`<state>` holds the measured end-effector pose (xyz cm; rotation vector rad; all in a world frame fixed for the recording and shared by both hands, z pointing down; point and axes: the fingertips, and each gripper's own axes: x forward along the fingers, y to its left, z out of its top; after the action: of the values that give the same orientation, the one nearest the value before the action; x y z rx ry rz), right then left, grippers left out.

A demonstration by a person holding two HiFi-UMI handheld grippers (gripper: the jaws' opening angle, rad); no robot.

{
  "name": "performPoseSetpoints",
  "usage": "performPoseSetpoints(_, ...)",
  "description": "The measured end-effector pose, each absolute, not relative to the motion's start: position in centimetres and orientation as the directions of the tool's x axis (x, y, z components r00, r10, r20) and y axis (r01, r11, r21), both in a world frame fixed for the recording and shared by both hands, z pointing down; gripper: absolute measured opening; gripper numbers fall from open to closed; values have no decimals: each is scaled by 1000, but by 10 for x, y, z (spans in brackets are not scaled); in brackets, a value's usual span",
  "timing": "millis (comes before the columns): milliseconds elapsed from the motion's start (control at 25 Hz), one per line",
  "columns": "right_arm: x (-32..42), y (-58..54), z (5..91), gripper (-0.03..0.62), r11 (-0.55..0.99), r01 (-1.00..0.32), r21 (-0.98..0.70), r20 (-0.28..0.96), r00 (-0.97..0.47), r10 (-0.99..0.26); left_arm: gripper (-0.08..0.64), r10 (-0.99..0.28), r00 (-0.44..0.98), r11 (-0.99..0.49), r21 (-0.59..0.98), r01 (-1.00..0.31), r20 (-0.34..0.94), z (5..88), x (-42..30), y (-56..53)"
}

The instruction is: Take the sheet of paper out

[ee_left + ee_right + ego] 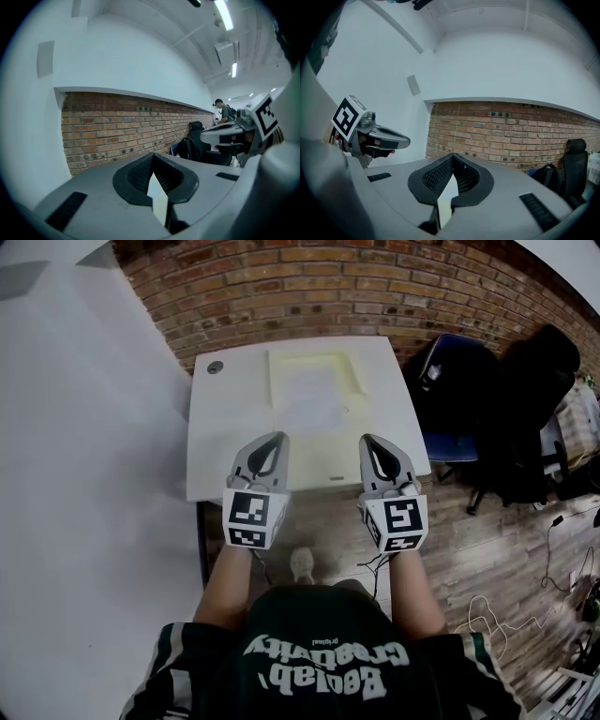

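Paper [307,407] on table [217,448], chair [457,395] rt

Your left gripper [277,437] and right gripper [367,440] have smooth, matt grey plastic shells, and the pads [139,176] lining the jaws are black and finely ribbed. The bench [225,446] in front of you is smooth matt white, and the sheet of paper [309,401] on it is plain and dull. The far brick wall [309,287] is rough, and the floor [506,549] on your right is worn wood planking.
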<state>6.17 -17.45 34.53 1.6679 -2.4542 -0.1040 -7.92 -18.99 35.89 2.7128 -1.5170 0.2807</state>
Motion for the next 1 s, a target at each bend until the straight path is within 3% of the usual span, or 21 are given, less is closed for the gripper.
performPoseSetpoints(520,54,-227,361,-6,324,-939,111,126,-310,-942,2,-796,565,-590,-66,-805,216,382,-83,-251)
performPoseSetpoints(1000,58,-268,385,-6,388,-920,57,159,-375,-913,2,-789,538,-579,-65,-813,298,421,-71,-289)
